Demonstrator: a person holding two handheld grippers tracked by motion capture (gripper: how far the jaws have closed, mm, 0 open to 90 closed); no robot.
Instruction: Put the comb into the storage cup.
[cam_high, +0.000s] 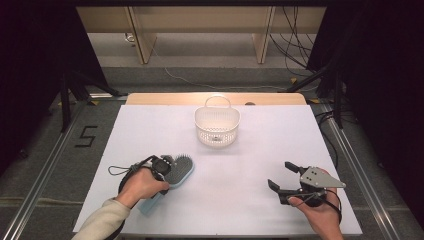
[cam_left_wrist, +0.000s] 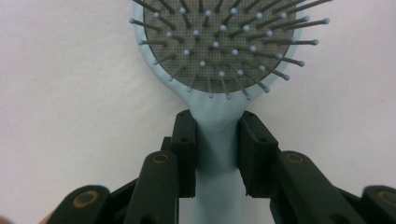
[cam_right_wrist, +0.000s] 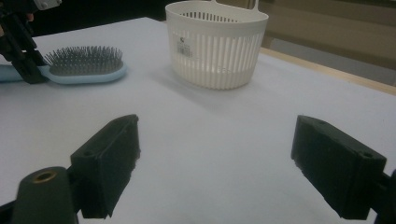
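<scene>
A light blue hairbrush (cam_high: 176, 175) with grey bristles lies flat on the white table, bristles up, at the front left. My left gripper (cam_high: 162, 169) is shut on the brush's neck, just behind the bristle pad. In the left gripper view both pads press the blue handle (cam_left_wrist: 215, 140) from either side. The brush head (cam_right_wrist: 88, 65) lies at the upper left of the right gripper view. My right gripper (cam_high: 283, 176) rests at the front right, open wide, with only bare table between its fingers (cam_right_wrist: 112, 163). A white slotted basket (cam_high: 217, 122) with a handle stands upright at the table's far middle.
The white table sheet (cam_high: 235, 165) spans the view; its front edge runs just below both hands. Beyond the far edge lie a wooden strip, floor cables and stand legs. A cable loops left of my left hand.
</scene>
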